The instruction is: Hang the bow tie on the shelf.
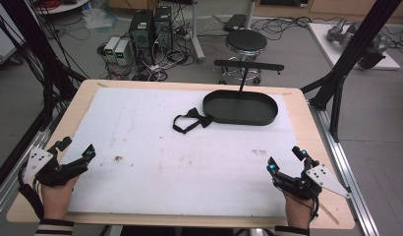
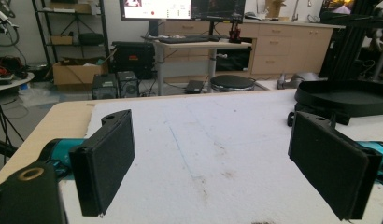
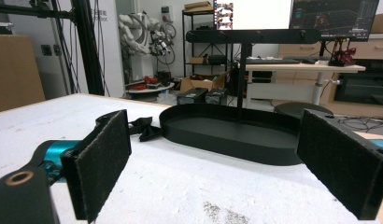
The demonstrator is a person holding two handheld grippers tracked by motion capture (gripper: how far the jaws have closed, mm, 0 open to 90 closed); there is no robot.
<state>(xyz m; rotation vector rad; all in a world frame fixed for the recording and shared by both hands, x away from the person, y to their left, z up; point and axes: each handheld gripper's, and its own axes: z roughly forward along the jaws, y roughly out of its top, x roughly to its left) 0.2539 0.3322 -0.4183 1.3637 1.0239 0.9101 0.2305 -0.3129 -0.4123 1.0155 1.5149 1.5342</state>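
Nearest, at the front edge of the pale wooden bench (image 1: 76, 105) covered by a scuffed white foam sheet (image 1: 189, 152): two handheld black tools, one per hand, both idle. Left tool (image 1: 75, 147) resting at the front-left corner, jaws spread wide with nothing between them, black foam pads (image 2: 108, 161) facing each other across bare sheet in the left gripper view. Right tool (image 1: 285, 158) mirrored at the front-right corner, likewise spread and holding nothing, aimed toward the far middle. Probably parked well apart like this as a ready stance, leaving the whole working surface open and both jaws prepared to close on something soft. Farther in, past a few dark smudges on the sheet: one black fabric bow tie with a looped strap (image 1: 188, 119), lying flat on the sheet, well apart from both tools, its knot end just beside the near-left rim of the tray. Beyond that, one shallow black oval tray (image 1: 240, 107) with a thin upright post and crossbar (image 1: 248, 65) rising from it, likely a hanger for the tie, which would explain tie and tray sitting so close together. Count on the bench: two tools, one bow tie, one tray, one crossbar. Behind the bench, on the floor: a round black stool (image 1: 245, 42) and two computer towers (image 1: 150, 27).
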